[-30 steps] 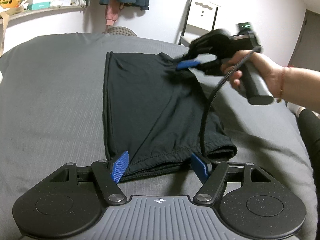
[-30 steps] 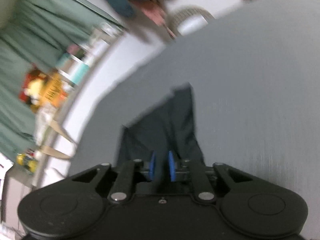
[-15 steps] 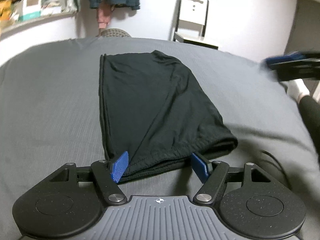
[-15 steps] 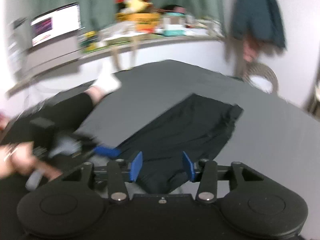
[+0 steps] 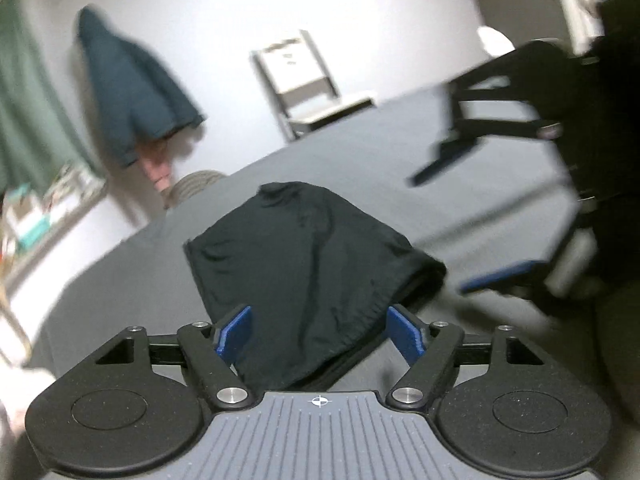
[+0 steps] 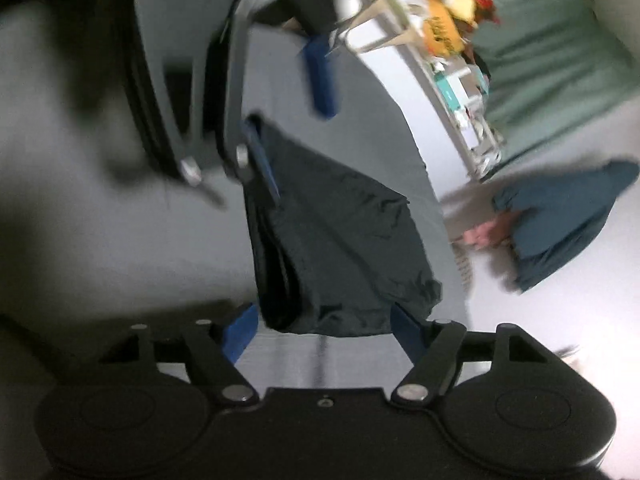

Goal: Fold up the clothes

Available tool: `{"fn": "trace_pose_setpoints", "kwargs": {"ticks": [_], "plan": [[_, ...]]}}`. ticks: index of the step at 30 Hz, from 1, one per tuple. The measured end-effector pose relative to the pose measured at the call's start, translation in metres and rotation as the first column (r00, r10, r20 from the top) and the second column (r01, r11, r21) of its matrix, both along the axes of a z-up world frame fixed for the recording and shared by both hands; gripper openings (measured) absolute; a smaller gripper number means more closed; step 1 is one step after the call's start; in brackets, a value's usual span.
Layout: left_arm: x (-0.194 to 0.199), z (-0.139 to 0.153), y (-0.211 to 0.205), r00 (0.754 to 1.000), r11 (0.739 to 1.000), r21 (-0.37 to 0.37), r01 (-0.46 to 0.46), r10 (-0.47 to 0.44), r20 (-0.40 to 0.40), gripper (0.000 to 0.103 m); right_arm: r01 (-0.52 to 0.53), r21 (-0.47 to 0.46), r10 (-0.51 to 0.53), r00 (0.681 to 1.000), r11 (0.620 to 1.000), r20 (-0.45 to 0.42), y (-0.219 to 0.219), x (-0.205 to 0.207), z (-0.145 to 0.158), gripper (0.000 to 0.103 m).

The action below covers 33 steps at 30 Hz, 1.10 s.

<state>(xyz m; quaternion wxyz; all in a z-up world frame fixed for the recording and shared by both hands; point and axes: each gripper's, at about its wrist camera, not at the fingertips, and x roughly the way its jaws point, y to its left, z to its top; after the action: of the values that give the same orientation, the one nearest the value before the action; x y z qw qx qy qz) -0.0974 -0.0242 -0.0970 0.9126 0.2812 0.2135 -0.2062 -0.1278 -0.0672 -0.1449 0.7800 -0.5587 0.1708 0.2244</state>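
Folded black garment (image 5: 316, 264) lies on the grey bed (image 5: 140, 280); left gripper (image 5: 319, 330) and right gripper (image 6: 322, 330), fingers spread and empty, flank its near edge, probably for the next fold.

No legible text, labels or numbers anywhere

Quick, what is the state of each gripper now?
Left gripper: open, holding nothing, at the black garment's edge.
Right gripper: open, holding nothing.
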Motion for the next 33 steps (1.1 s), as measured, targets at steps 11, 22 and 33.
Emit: {"fn": "trace_pose_setpoints", "kwargs": {"ticks": [11,22,33], "plan": [[0.003,-0.007,-0.047,0.977,0.869,0.462,0.177,-0.214,0.027,0.089,-0.097,-0.062,0.102,0.991,0.993,0.081,0.005,0.005,-0.022,0.072],[0.003,-0.019,-0.085,0.950,0.728,0.651,0.217,-0.311,0.032,0.089,-0.097,0.086,0.080,0.980,0.992,0.183,-0.002,-0.001,-0.008,0.070],[-0.004,-0.027,-0.098,0.943,0.665,0.720,0.199,-0.329,0.043,0.083,-0.041,0.184,0.009,0.986,0.982,0.167,-0.011,0.009,0.003,0.070]]}}
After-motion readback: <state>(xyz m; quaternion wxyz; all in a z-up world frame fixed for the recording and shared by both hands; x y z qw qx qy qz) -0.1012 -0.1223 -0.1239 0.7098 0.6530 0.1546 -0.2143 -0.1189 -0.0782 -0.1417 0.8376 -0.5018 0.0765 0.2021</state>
